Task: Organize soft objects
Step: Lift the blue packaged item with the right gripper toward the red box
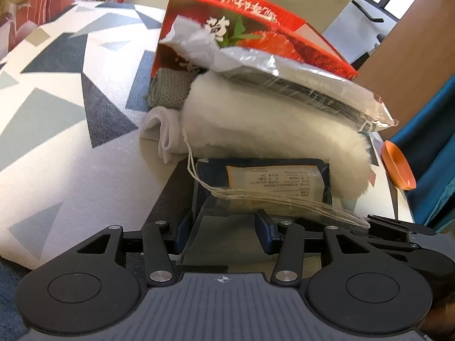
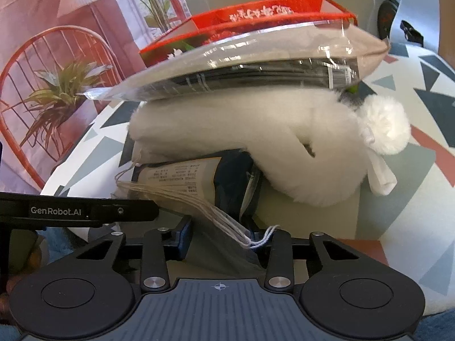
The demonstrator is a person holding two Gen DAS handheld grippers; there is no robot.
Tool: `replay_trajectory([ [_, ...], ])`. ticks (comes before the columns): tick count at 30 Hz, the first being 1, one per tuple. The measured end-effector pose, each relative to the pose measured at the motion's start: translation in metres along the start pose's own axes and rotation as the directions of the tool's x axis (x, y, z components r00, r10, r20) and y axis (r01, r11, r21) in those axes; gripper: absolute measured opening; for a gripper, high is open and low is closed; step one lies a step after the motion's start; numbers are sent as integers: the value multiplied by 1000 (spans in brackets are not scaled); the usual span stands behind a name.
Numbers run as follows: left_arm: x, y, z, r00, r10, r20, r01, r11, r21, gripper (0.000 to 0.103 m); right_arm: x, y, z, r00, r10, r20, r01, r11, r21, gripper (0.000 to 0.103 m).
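Clear packet (image 1: 227, 218) edge pinched by left gripper (image 1: 224, 234), right gripper (image 2: 227, 241) clamping same packet.

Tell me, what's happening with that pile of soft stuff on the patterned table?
A person is working with two hand-held grippers over a stack of soft goods. At the bottom lies a dark flat packet with a paper label; a white fluffy item sits on it, with a clear plastic-wrapped pack on top, against a red box. The left gripper and right gripper both straddle the packet's near edge, where loose strings trail.
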State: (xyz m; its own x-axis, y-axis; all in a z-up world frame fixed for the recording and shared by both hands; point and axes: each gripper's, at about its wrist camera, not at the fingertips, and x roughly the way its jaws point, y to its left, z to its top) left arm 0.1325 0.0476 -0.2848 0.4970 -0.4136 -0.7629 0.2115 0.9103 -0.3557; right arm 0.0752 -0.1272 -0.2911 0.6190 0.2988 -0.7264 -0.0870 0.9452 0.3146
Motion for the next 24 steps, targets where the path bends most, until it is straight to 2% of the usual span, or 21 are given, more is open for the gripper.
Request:
replay_trajectory([
  [9, -35, -13, 2, 994, -28, 108, 22, 998, 59, 50, -31, 20, 3, 994, 7, 109, 4, 995, -104, 31],
  [11, -44, -18, 1, 990, -26, 137, 15, 996, 85, 53, -39, 22, 5, 991, 12, 131, 4, 993, -120, 31],
  [13, -53, -26, 2, 985, -24, 171, 4, 993, 121, 57, -47, 25, 6, 988, 21, 155, 2, 990, -144, 31],
  [18, -76, -43, 0, 965, -26, 259, -26, 980, 195, 57, -65, 38, 9, 975, 25, 220, 25, 975, -222, 31],
  [24, -98, -51, 5, 946, -77, 315, 14, 980, 199, 57, -81, 40, 18, 964, 45, 263, 14, 975, -220, 31],
])
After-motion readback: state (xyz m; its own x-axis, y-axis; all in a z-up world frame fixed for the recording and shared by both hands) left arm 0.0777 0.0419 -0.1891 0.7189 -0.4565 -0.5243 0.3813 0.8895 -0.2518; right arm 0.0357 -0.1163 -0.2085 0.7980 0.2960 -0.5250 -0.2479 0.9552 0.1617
